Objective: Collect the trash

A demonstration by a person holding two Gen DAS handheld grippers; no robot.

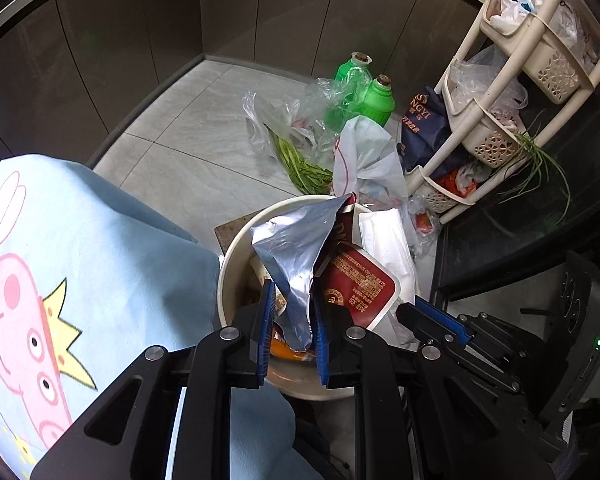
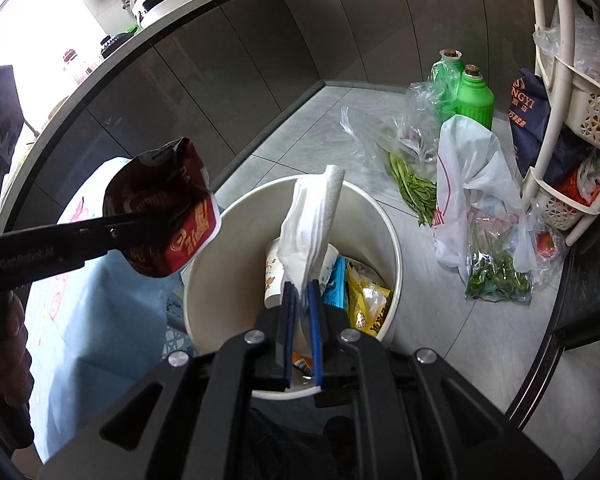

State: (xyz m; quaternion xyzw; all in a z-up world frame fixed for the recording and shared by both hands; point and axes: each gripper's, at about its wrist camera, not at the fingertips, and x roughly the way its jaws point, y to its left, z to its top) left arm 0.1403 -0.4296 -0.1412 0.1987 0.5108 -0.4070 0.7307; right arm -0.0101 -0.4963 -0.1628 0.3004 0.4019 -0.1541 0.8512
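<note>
A white round bin (image 2: pixel 380 224) stands on the tiled floor and holds a paper cup, snack wrappers and other trash. My left gripper (image 1: pixel 292 300) is shut on a red snack bag with a silver lining (image 1: pixel 296 248), held over the bin (image 1: pixel 230 264). In the right wrist view that bag (image 2: pixel 168 216) hangs left of the bin, the left gripper's arm gripping it. My right gripper (image 2: pixel 300 292) is shut on a white paper towel (image 2: pixel 314 212) above the bin's middle. In the left wrist view the towel (image 1: pixel 388 240) and the right gripper (image 1: pixel 432 316) sit just right of the bag.
Clear plastic bags with green vegetables (image 2: pixel 412 188), a white plastic bag (image 2: pixel 468 168) and two green bottles (image 2: pixel 476 96) lie on the floor beyond the bin. A cream tiered basket rack (image 2: pixel 560 184) stands at the right. A light blue cartoon cloth (image 1: pixel 80 260) is left of the bin. Brown cabinets line the back.
</note>
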